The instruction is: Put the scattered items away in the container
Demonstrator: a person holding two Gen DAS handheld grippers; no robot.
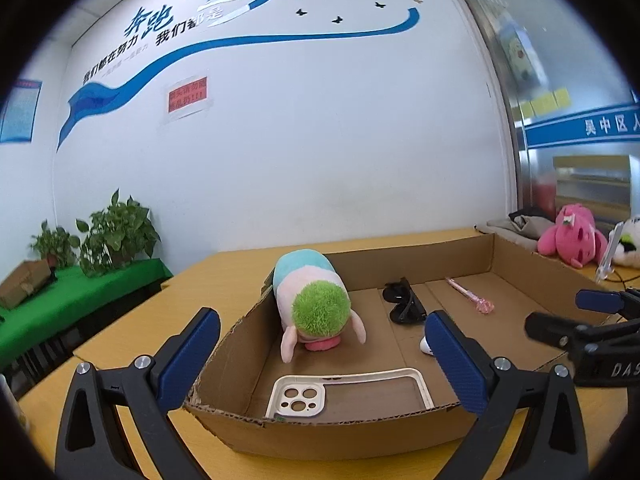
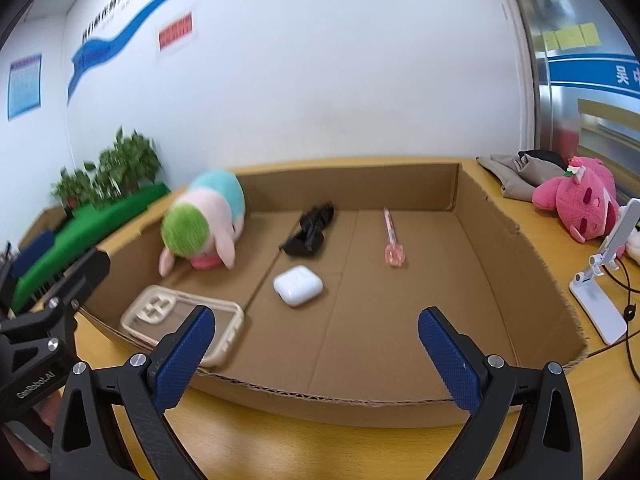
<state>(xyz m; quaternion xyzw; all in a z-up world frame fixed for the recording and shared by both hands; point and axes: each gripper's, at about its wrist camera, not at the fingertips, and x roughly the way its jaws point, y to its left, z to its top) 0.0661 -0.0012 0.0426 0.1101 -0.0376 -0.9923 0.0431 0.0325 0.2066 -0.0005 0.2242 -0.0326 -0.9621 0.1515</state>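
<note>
A shallow cardboard box (image 1: 516, 272) (image 2: 520, 264) lies on the yellow table. Inside it are a plush toy with a green head (image 1: 316, 308) (image 2: 204, 220), a cream phone case (image 1: 348, 396) (image 2: 180, 320), folded black sunglasses (image 1: 402, 300) (image 2: 310, 232), a pink pen (image 1: 470, 294) (image 2: 392, 240) and a white earbud case (image 2: 298, 285), mostly hidden in the left wrist view. My left gripper (image 1: 324, 356) stands open over the box's near left corner, nothing between its fingers. My right gripper (image 2: 316, 352) is open above the near wall, also with nothing in it.
A pink plush (image 1: 570, 238) (image 2: 580, 204), folded cloth (image 2: 516, 172) and a white phone stand (image 2: 604, 280) with cables lie right of the box. Potted plants (image 1: 108, 236) stand on a green-covered table at the left. A white wall is behind.
</note>
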